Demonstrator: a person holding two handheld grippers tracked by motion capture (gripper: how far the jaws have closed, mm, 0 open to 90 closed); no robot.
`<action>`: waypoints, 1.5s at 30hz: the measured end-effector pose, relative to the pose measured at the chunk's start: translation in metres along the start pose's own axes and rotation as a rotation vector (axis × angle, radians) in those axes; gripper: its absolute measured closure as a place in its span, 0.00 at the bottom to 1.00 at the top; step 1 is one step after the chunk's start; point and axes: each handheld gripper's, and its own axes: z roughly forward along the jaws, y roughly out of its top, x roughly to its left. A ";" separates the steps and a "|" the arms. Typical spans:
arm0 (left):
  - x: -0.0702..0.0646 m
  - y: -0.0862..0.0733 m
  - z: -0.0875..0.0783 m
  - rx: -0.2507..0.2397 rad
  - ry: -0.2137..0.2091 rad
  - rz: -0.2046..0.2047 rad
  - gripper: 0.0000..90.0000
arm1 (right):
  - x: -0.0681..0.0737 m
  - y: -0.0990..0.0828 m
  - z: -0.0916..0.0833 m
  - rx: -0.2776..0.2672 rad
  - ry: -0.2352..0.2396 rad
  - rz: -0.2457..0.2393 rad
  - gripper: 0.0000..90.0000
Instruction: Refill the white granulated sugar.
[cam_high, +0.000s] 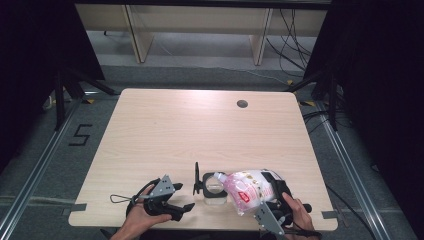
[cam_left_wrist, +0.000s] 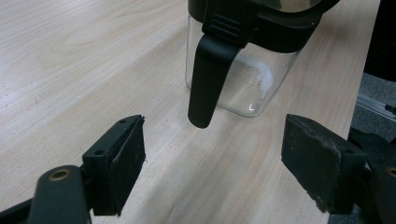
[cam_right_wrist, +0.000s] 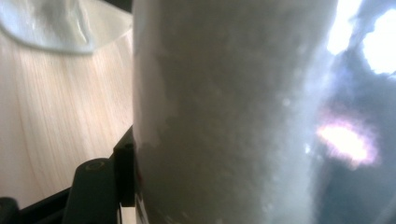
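Observation:
A clear jar (cam_high: 215, 192) with a black rim and an open black lid (cam_high: 197, 178) stands near the table's front edge. It holds a little white powder. A pink and white plastic bag (cam_high: 248, 188) of white powder is tilted over the jar's mouth, and my right gripper (cam_high: 272, 197) is shut on it. In the right gripper view the bag (cam_right_wrist: 224, 116) presses against my left jaw. My left gripper (cam_high: 181, 202) stands open just left of the jar. In the left gripper view the jar (cam_left_wrist: 243, 70) and its hanging lid flap (cam_left_wrist: 208, 81) are right ahead of my gripper (cam_left_wrist: 212, 163).
The light wooden table (cam_high: 200, 130) has a dark round cable hole (cam_high: 242, 104) at the back right. Black curtains, stands and cables flank the table. A wooden bench frame stands beyond the far edge.

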 end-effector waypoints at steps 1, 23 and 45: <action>0.000 0.000 0.000 0.000 0.000 0.000 0.23 | 0.000 0.000 0.000 0.000 0.000 0.000 0.39; -0.002 -0.001 0.001 0.001 0.012 -0.024 0.23 | -0.001 0.007 -0.002 0.070 -0.078 -0.384 0.40; -0.003 -0.001 -0.002 -0.026 0.008 -0.028 0.23 | -0.012 0.009 -0.009 0.131 -0.054 -0.537 0.40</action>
